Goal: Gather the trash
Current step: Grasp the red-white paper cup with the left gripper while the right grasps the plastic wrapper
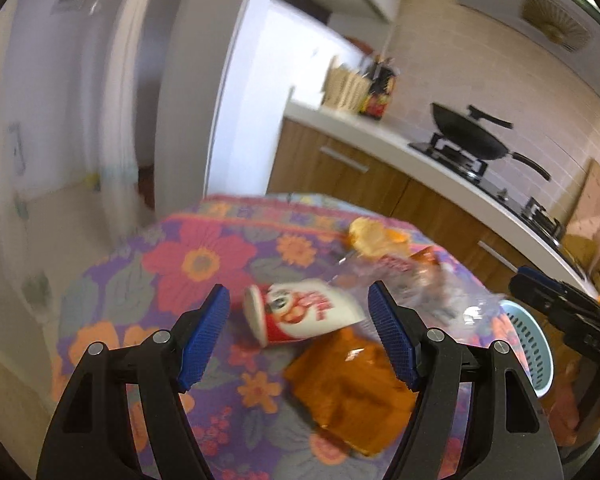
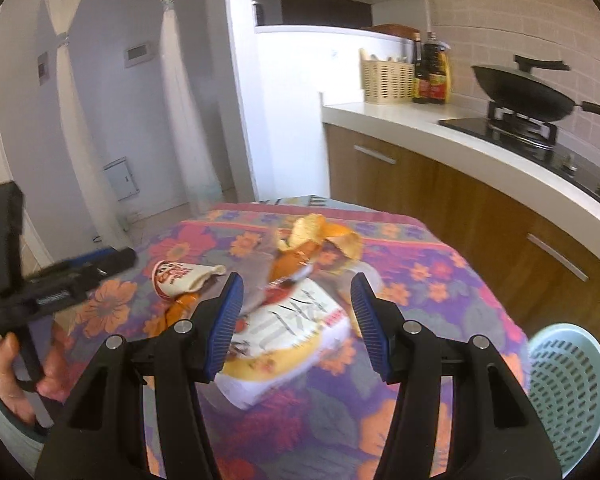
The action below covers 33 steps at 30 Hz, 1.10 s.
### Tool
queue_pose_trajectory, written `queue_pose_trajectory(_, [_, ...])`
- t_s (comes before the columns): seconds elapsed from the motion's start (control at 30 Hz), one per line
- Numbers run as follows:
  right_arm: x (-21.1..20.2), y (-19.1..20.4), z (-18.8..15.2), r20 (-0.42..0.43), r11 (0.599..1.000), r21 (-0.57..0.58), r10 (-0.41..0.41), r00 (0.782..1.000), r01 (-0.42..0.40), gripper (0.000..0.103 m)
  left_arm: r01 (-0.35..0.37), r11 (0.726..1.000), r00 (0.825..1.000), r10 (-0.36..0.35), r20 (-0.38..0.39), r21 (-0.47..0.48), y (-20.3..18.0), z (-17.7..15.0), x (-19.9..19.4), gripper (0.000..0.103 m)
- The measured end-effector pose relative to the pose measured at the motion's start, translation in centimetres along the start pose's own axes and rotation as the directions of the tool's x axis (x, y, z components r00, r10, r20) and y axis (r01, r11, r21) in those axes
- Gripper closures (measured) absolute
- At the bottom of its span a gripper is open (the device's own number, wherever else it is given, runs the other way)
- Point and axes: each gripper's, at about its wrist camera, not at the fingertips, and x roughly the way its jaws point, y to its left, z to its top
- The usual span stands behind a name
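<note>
A red and white paper cup (image 1: 300,316) lies on its side on the floral tablecloth (image 1: 204,256). My left gripper (image 1: 296,300) hovers over it, open, with the pads clear of the cup. An orange wrapper (image 1: 348,392) lies just in front of the cup, a clear plastic bag (image 1: 432,292) to its right and orange peel (image 1: 374,236) behind. My right gripper (image 2: 296,284) is open above a white and yellow snack packet (image 2: 288,336) without touching it. The cup (image 2: 180,278) and the peel (image 2: 320,236) also show in the right wrist view.
A light blue perforated basket (image 2: 568,380) stands off the table's right edge. Behind runs a kitchen counter (image 2: 400,114) with a black wok (image 2: 528,88), bottles and a woven basket. A hand (image 2: 8,364) holds the left gripper (image 2: 120,258). The right gripper (image 1: 524,284) enters the left wrist view.
</note>
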Motion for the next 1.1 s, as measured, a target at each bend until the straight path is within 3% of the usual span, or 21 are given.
queue_pose_trajectory(0.17, [2.2, 1.1, 0.6, -0.026, 1.000, -0.007, 0.003, 1.000, -0.003, 0.051, 0.086, 0.988, 0.992, -0.097, -0.077, -0.131, 2.8, -0.3, 2.9, 0.041])
queue_pose_trajectory(0.33, [4.1, 1.2, 1.0, -0.055, 0.999, 0.030, 0.018, 0.998, -0.016, 0.051, 0.144, 0.970, 0.976, -0.172, -0.137, -0.194, 3.3, -1.0, 5.1, 0.049])
queue_pose_trajectory(0.53, [5.8, 1.5, 1.0, -0.107, 0.998, 0.061, 0.039, 0.993, -0.033, 0.051, 0.200, 0.950, 0.960, -0.239, -0.144, -0.241, 3.3, -1.6, 6.3, 0.069])
queue_pose_trajectory(0.7, [6.9, 1.7, 0.6, -0.155, 0.997, 0.071, 0.039, 0.987, -0.028, 0.051, 0.236, 0.944, 0.950, -0.274, -0.148, -0.232, 2.5, -2.0, 6.4, 0.093])
queue_pose_trajectory(0.73, [7.1, 1.7, 0.5, -0.164, 0.997, 0.076, 0.045, 0.985, -0.032, 0.054, 0.243, 0.941, 0.949, -0.281, -0.144, -0.235, 2.4, -2.1, 6.3, 0.094])
queue_pose_trajectory(0.8, [7.3, 1.7, 0.4, -0.179, 0.996, 0.081, 0.053, 0.982, -0.039, 0.078, 0.271, 0.932, 0.943, -0.307, -0.129, -0.241, 2.2, -2.2, 6.0, 0.098])
queue_pose_trajectory(0.87, [7.4, 1.6, 0.3, -0.182, 0.995, 0.089, 0.055, 0.982, -0.039, 0.091, 0.290, 0.926, 0.938, -0.324, -0.119, -0.241, 2.0, -2.2, 5.7, 0.099])
queue_pose_trajectory(1.1, [6.0, 1.7, 0.3, -0.126, 0.996, 0.071, 0.059, 0.990, -0.050, 0.100, 0.315, 0.929, 0.939, -0.335, -0.081, -0.193, 0.9, -2.0, 4.1, 0.102])
